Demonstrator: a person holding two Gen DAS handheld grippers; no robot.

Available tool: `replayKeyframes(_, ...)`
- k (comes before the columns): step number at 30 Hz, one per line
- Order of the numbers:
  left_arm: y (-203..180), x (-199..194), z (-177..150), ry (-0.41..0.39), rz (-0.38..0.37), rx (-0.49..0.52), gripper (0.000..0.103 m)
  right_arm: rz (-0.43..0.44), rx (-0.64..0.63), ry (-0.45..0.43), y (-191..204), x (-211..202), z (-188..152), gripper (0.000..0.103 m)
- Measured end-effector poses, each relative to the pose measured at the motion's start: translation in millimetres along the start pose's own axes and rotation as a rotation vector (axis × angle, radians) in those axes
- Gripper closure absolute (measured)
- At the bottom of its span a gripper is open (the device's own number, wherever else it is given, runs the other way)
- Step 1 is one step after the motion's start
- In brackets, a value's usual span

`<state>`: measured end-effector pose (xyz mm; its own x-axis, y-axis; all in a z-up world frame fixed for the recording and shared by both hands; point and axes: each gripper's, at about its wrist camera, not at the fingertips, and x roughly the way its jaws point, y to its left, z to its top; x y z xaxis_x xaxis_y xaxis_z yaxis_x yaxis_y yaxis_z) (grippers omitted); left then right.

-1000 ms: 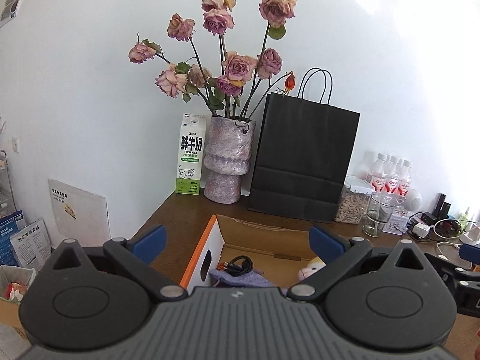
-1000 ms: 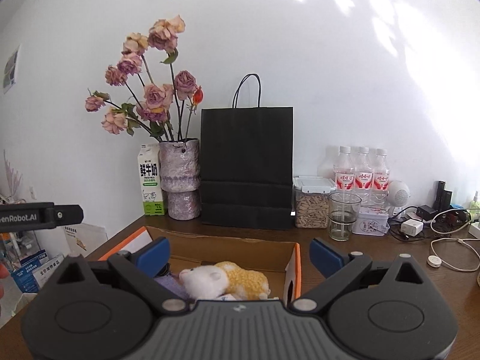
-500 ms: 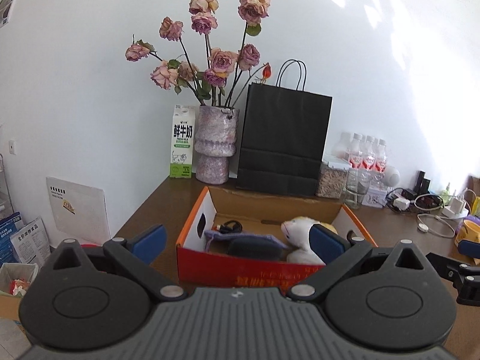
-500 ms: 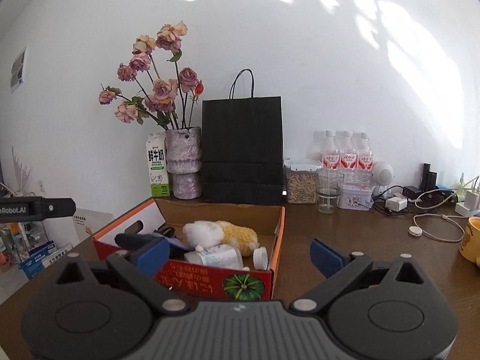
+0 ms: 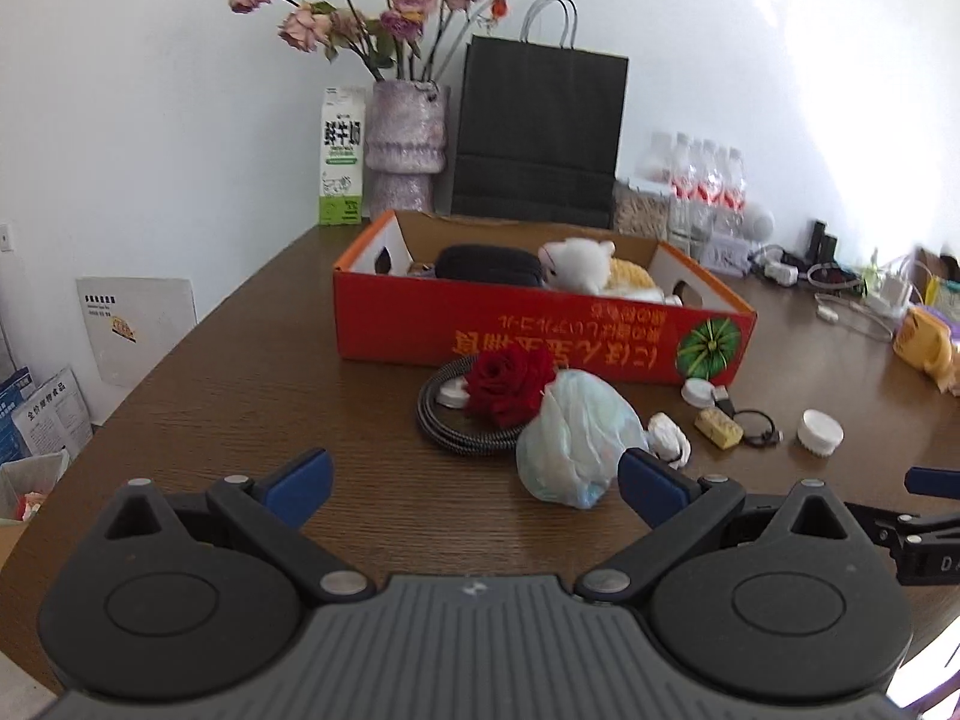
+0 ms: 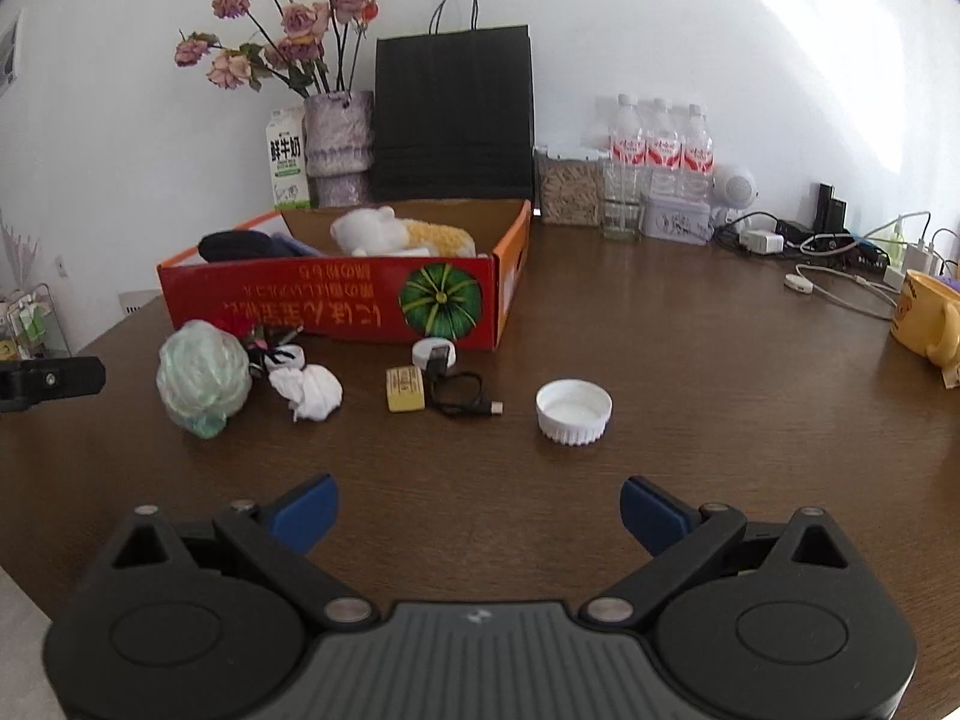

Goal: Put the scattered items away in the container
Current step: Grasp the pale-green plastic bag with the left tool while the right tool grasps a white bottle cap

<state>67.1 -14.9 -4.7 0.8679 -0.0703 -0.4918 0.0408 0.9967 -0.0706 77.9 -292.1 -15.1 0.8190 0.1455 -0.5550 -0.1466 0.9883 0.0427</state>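
Note:
The red cardboard box (image 5: 540,330) (image 6: 336,306) holds a plush toy (image 5: 585,270) (image 6: 390,231) and a dark pouch (image 5: 486,264). Loose in front of it lie a red rose (image 5: 510,375), a coiled cable (image 5: 444,429), a pale plastic bag (image 5: 570,444) (image 6: 201,372), crumpled white paper (image 6: 309,393), a yellow block (image 6: 405,389), a black USB cable (image 6: 462,396) and a white lid (image 6: 573,411). My left gripper (image 5: 474,480) is open, just short of the bag. My right gripper (image 6: 477,507) is open, near the lid, holding nothing.
At the back stand a flower vase (image 5: 405,144), a milk carton (image 5: 342,156), a black paper bag (image 5: 537,132), water bottles (image 6: 657,147) and a glass (image 6: 618,219). Chargers and cords (image 6: 828,252) and a yellow mug (image 6: 927,315) sit at the right. The table edge falls off at the left.
Both grippers have drawn back from over the box and tilted down. The scattered items in front of the box have come into view. Both stay open.

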Motion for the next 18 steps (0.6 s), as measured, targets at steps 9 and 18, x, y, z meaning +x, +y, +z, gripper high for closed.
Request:
replayKeyframes(9, -15.0, 15.6, 4.2, 0.014, -0.019, 0.016, 0.000, -0.043, -0.001, 0.005, -7.7, 14.4, 6.9, 0.002)
replayKeyframes(18, -24.7, 36.3, 8.3, 0.030, -0.002, 0.037, 0.000, -0.106, 0.008, 0.033, -30.4, 39.7, 20.7, 0.002)
